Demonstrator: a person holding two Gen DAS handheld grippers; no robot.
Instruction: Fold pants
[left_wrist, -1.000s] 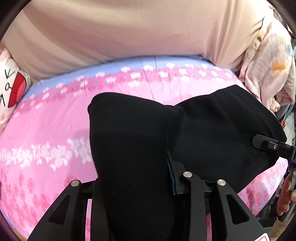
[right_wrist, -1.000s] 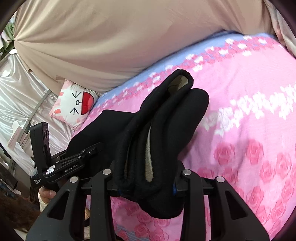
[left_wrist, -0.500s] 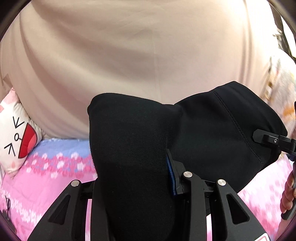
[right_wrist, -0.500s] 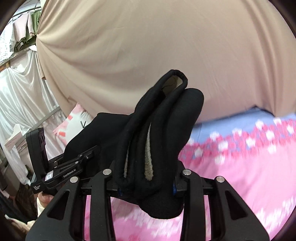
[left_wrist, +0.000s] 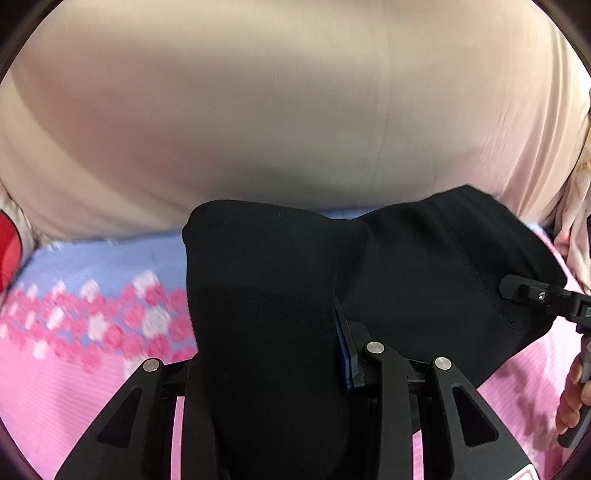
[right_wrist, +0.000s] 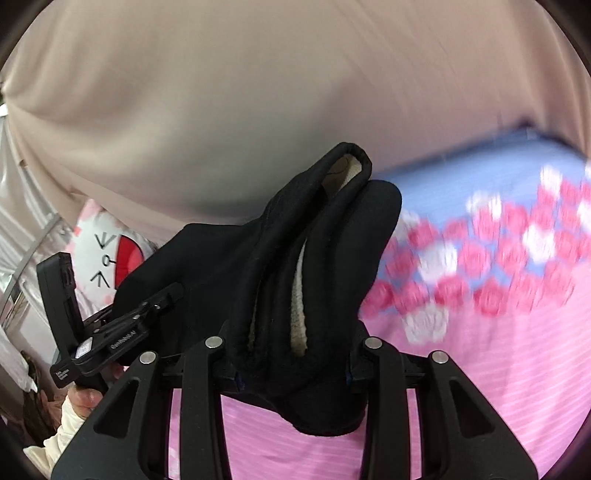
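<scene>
Two wrist views, both claws carrying one garment above a bed. The left claw (left_wrist: 269, 369) is clamped on a thick fold of the black pants (left_wrist: 424, 288), which fills the space between its fingers and rises over them; a blue pad edges the right finger against the cloth. From this fold the pants stretch rightward to the right claw (left_wrist: 517, 290), seen at the far right edge with part of a hand (left_wrist: 574, 398) below it.

In the right wrist view the right claw (right_wrist: 293, 354) is clamped on a bunched edge of the pants (right_wrist: 332, 236), whose pale fleecy lining shows inside the folds; a lobe of cloth hangs below the fingers toward the near side. The left claw (right_wrist: 162, 299) appears at the left, gripping the garment's other end, with a hand and a cream sleeve (right_wrist: 70, 421) beneath it.

The pants are held off the pink floral bed sheet (right_wrist: 498, 369), which has a blue band at its far edge. A beige curtain (left_wrist: 277, 110) closes the far side. A white cartoon-face pillow (right_wrist: 107, 251) lies at the far left of the bed.
</scene>
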